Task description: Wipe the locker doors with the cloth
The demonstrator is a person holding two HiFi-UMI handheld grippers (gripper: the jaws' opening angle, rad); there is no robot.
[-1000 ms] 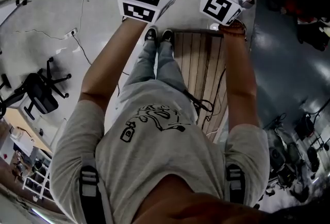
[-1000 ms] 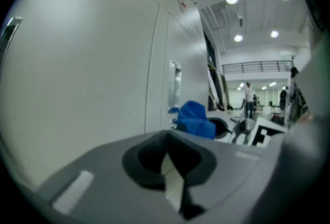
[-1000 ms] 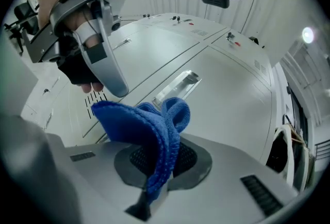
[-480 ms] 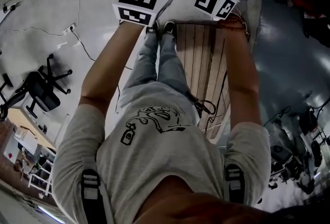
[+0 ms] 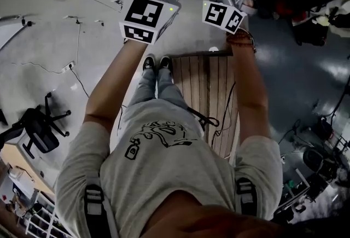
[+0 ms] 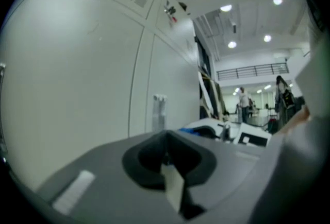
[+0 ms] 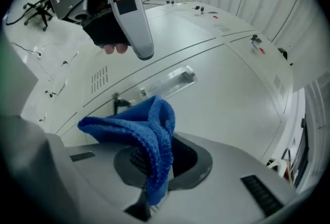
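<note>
We observe the right gripper (image 7: 147, 207) with its jaws clamped on the blue cloth (image 7: 139, 127), which folds over the jaw tips and hangs close before the white locker door (image 7: 227, 89); whether it touches the door we cannot tell; the left gripper (image 6: 172, 184) has its jaws together with nothing between them and is held up beside the same row of doors; a door seam (image 7: 206, 42) runs diagonally above a pale bar handle (image 7: 170, 81), and vent slots (image 7: 100, 80) lie left of the handle; in the head view we see both arms raised, feet near the edge of a slatted wooden platform (image 5: 213, 94), bare floor (image 5: 49, 62) to the left and an office chair (image 5: 38, 130) well apart; small red marks (image 7: 261, 50) on the doors are too small to read; each marker cube (image 5: 143, 18) carries black-and-white squares; the shirt print (image 5: 158, 135) is not legible.
</note>
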